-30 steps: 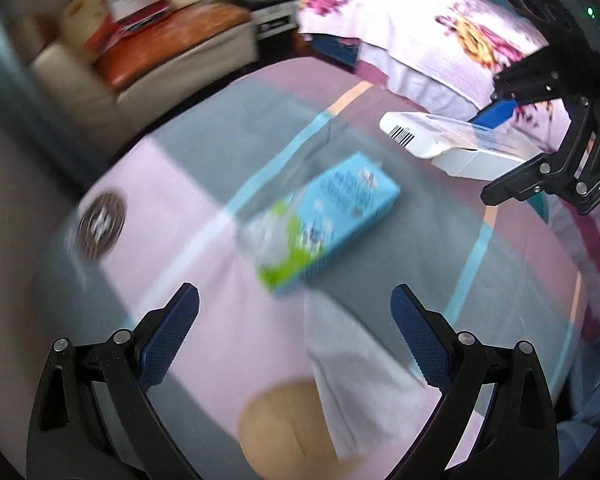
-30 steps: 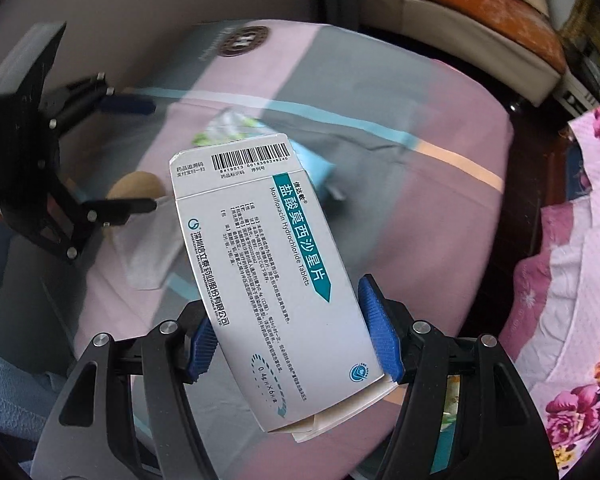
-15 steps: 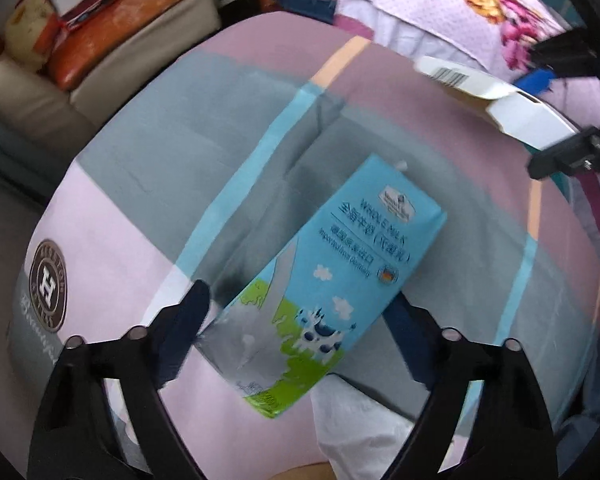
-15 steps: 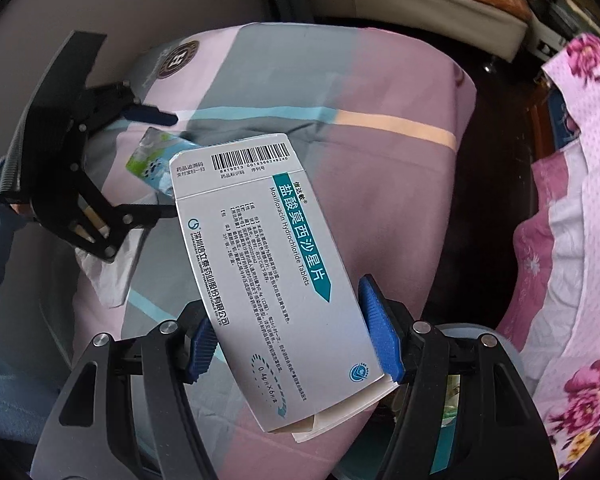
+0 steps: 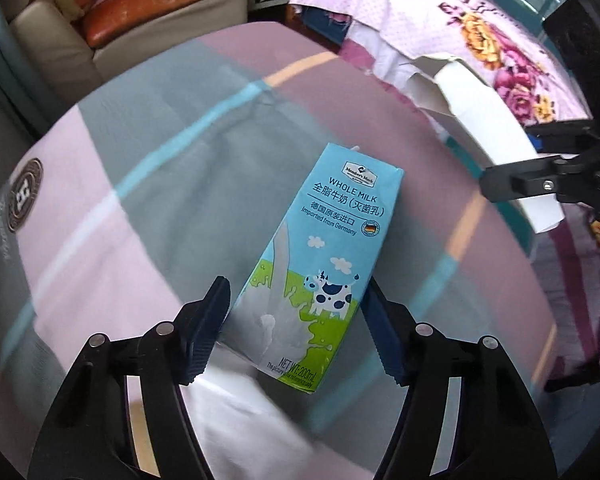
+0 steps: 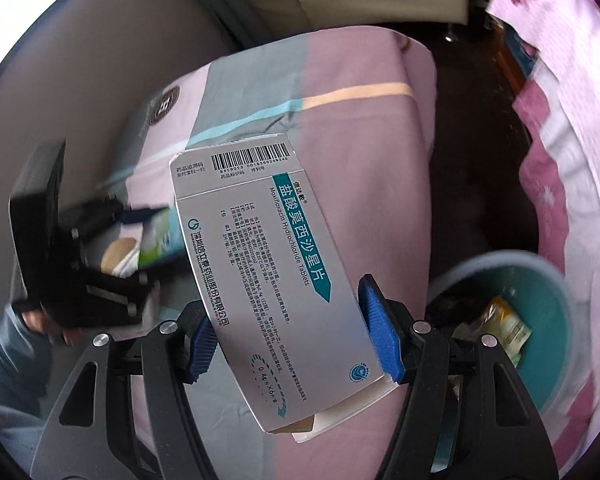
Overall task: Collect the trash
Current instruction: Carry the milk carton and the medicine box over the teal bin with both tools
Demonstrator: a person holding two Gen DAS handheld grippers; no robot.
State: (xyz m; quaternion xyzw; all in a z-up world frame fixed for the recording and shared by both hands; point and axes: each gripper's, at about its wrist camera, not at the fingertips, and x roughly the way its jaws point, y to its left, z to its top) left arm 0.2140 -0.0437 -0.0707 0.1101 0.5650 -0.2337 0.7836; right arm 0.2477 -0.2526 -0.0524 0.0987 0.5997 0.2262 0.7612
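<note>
A blue and green milk carton (image 5: 324,264) lies between the fingers of my left gripper (image 5: 296,328), which is shut on its lower end above the striped bedspread (image 5: 148,208). My right gripper (image 6: 296,344) is shut on a white medicine box (image 6: 268,280) with a barcode and teal label. The box also shows in the left wrist view (image 5: 488,128) at the right, held out past the bed's edge. A teal trash bin (image 6: 548,320) with wrappers inside sits low right in the right wrist view, just beside the box.
A white tissue (image 5: 236,420) and a tan round thing (image 6: 118,252) lie on the bedspread near my left gripper. A flowered quilt (image 5: 480,32) lies to the right. A beige sofa with an orange cushion (image 5: 148,12) stands behind the bed.
My left gripper moved forward over the milk carton and closed on it. My right gripper carried the medicine box rightwards off the bed, bringing the trash bin into view.
</note>
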